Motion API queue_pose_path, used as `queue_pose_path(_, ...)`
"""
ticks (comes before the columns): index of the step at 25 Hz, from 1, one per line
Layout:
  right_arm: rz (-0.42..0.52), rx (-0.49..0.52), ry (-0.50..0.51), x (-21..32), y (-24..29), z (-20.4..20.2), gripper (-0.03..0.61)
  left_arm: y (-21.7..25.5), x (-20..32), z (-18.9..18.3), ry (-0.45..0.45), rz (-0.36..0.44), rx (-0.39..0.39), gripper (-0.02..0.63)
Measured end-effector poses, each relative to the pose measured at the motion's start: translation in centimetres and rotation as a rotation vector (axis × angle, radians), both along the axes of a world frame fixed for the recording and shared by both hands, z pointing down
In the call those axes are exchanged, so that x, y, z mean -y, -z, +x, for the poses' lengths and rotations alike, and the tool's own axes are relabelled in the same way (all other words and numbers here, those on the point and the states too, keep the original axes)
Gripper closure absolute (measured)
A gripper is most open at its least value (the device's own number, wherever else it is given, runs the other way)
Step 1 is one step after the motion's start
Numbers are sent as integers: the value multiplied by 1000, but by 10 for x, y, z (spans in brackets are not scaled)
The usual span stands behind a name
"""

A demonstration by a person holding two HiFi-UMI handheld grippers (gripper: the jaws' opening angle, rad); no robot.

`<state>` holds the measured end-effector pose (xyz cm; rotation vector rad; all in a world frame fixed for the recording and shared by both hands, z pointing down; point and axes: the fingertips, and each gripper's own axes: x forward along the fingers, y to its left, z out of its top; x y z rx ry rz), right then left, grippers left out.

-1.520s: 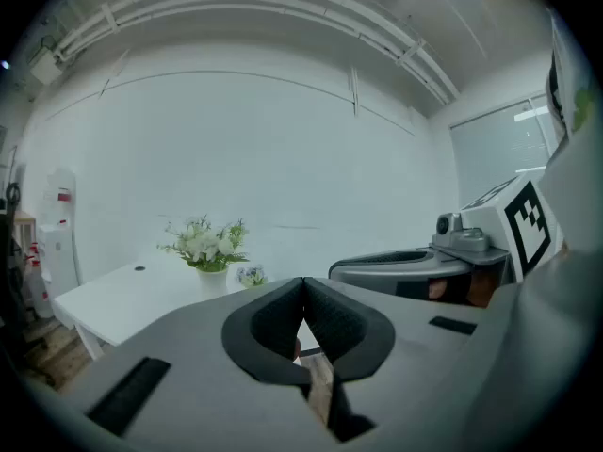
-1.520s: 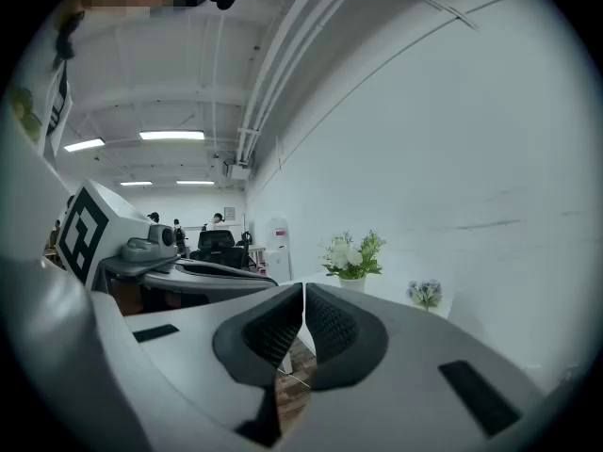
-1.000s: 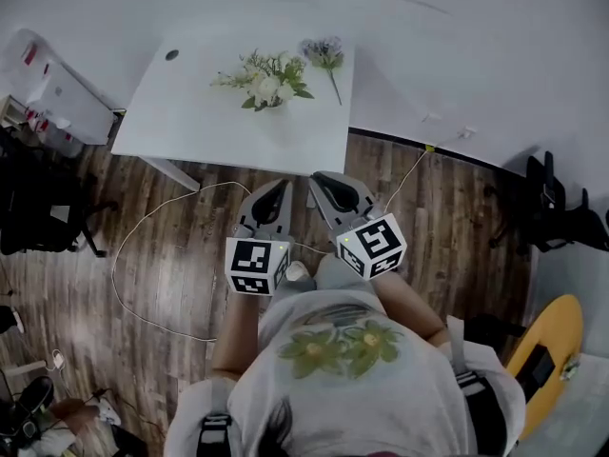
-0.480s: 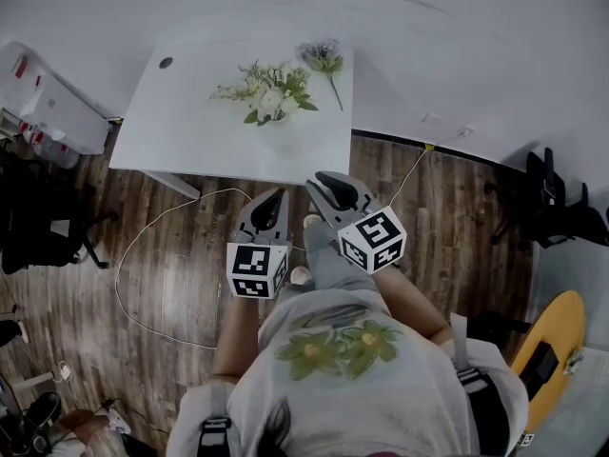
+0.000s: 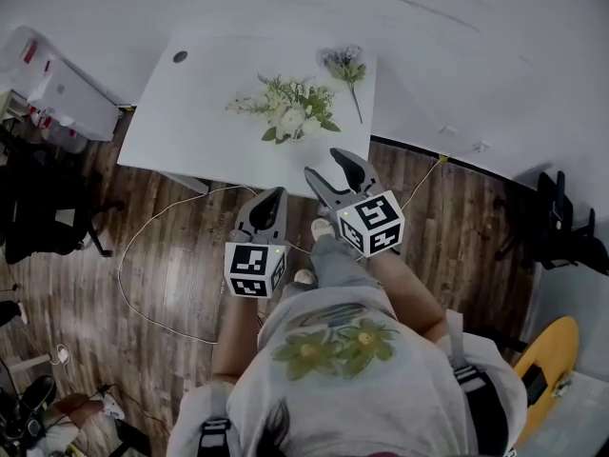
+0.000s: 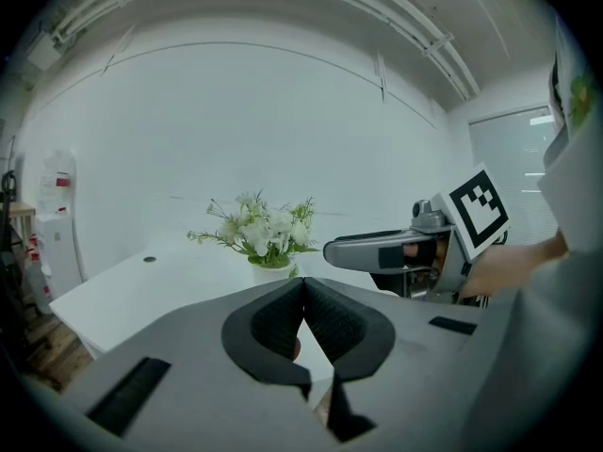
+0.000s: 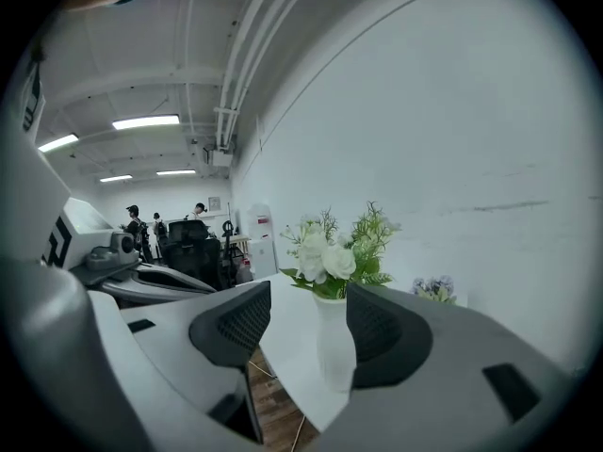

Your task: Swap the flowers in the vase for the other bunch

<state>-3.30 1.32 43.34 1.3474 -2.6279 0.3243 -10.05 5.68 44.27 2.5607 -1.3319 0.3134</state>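
white flowers with green sprigs [image 5: 293,114] stand in the vase, both grippers near the table edge

at the far left of the head view a white storage cabinet [image 5: 57,89] stands against the wall, with a black office chair [image 5: 43,208] in front of it on the dark wooden plank floor [image 5: 162,293]. a thin white cable [image 5: 128,255] loops across the floor. next comes the white rectangular table [image 5: 190,122], with a small round dark hole [image 5: 180,56] near its far left corner. the white flowers are on the right half of the table top in a smooth narrow white vase [image 7: 332,347], which stands upright and is covered by the blooms when seen from above. just right of them, apart from the vase, a loose bunch of purple flowers on a green stem [image 5: 346,65] lies flat on the table near the far right corner

the left gripper [image 5: 276,195], grey with black ribbed pads, is over the floor, short of the table's near edge; its jaws are pressed together with nothing between them. the right gripper [image 5: 324,165] is beside it and further forward, its tips at the table's near edge; its jaws have just been opening and stand wide apart, holding nothing. its own view frames the vase between the two pads, but the vase stands beyond them and neither pad touches it. the person [image 5: 333,350] holding both tools wears a light shirt with a green flower print. at the far right a second black chair [image 5: 561,236] stands by the wall
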Motion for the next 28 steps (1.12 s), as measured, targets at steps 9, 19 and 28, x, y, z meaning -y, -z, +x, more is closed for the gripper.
queue_pose_path(9, 98, -137, -34, 57, 6, -9, 333, 1, 40, -3, 7, 4, 18, 595)
queue_pose_path(19, 237, -420, 92, 88, 9, -43, 331, -10, 64, -6, 11, -28, 24, 595)
queue_pose_path(28, 205, -474, 231, 96, -12, -52, 473, -17, 78, -3, 17, -56, 32, 595)
